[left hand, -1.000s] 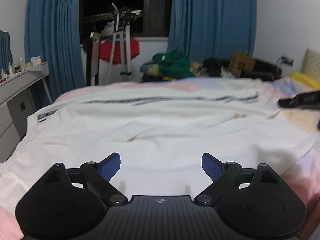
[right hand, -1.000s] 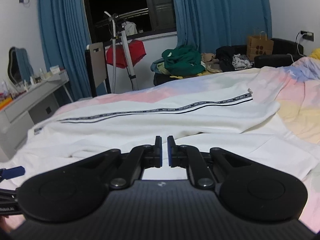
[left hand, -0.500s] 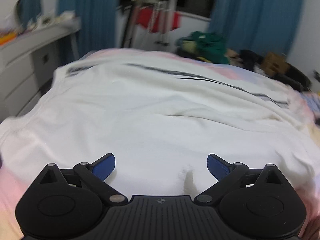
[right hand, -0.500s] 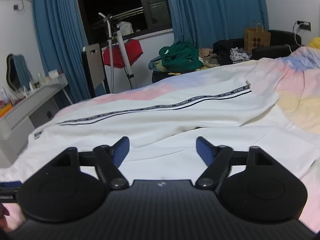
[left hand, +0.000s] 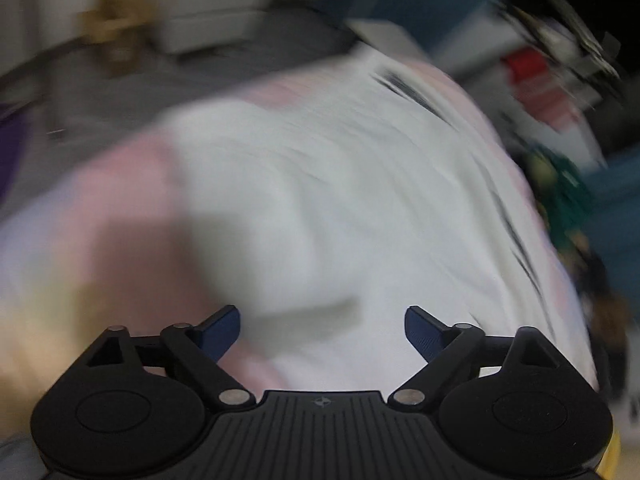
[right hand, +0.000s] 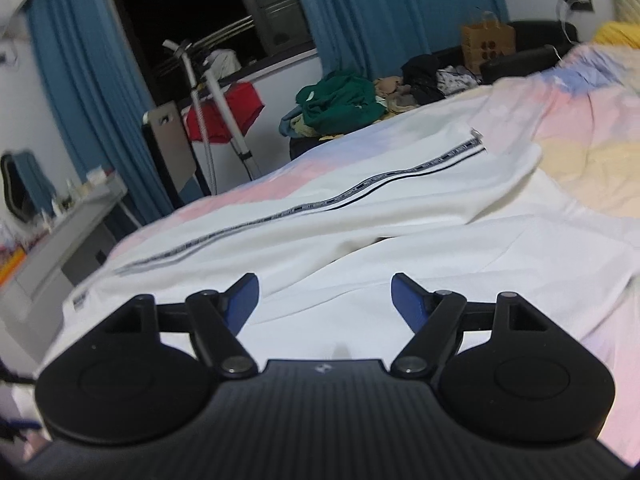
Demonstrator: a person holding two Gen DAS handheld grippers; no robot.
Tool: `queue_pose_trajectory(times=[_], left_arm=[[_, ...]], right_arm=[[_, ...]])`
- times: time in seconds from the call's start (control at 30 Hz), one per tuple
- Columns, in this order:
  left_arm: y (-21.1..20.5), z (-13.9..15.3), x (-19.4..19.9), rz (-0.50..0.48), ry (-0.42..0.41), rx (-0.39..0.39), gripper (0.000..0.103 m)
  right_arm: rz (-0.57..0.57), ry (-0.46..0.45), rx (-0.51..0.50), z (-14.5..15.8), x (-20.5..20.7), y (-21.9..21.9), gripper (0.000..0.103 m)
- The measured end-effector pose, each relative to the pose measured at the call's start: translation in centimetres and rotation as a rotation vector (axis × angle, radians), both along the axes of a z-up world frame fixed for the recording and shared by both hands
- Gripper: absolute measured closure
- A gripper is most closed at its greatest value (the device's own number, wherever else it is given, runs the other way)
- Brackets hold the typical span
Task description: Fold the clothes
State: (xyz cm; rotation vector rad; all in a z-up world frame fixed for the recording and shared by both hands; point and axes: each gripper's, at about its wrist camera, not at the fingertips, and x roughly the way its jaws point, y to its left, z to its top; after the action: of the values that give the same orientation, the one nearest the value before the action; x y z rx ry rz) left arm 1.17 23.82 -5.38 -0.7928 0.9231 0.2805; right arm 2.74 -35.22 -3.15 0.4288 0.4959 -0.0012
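Note:
White trousers (right hand: 400,216) with a black side stripe (right hand: 320,204) lie spread across the pastel bed cover (right hand: 580,128). In the right wrist view my right gripper (right hand: 325,300) hangs open just above the near leg, nothing between its blue pads. The left wrist view is heavily blurred; there the same white trousers (left hand: 340,208) fill the middle, and my left gripper (left hand: 322,328) is open and empty over their near-left edge, where pink cover (left hand: 132,240) shows.
Beyond the bed's far edge are a green clothes pile (right hand: 340,100), a drying rack with a red garment (right hand: 224,116), a paper bag (right hand: 488,44) and blue curtains (right hand: 392,12). A grey dresser (right hand: 68,224) stands at the left. A yellow pillow (right hand: 620,34) lies far right.
The right gripper went from shut to open and tilted slightly. The left gripper stayed open while swinging quickly to the left end of the trousers, which blurs its view.

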Motion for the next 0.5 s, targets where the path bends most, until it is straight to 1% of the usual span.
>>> queue_pose_trajectory(times=[0.17,0.27,0.33,0.4,0.5], left_arm=[[3.6,-0.5,-1.0,0.141,0.019,-0.109,0.011],[5.8,-0.9,-1.6,0.226,0.03,-0.174,0.013],[7.2,-1.1,-2.0,0.282,0.037,-0.218,0.022],[6.9,-1.6,-2.0,0.29,-0.007,-0.248,0.024],[7.2,-1.8,-2.2,0.284,-0.105,-0.297,0.022]], right_arm=[[-0.067,-0.008,0.07,-0.2,-0.4,-1.7,0.028],[-0.113,-0.011,0.121,-0.5,-0.6,-3.2,0.028],[-0.158,-0.01,0.165,-0.8,-0.9,-4.7,0.028],[-0.223,-0.008,0.227,-1.4,-1.3,-6.7,0.028],[-0.335,0.0,0.321,-2.7,-2.2,-10.4,0.028]])
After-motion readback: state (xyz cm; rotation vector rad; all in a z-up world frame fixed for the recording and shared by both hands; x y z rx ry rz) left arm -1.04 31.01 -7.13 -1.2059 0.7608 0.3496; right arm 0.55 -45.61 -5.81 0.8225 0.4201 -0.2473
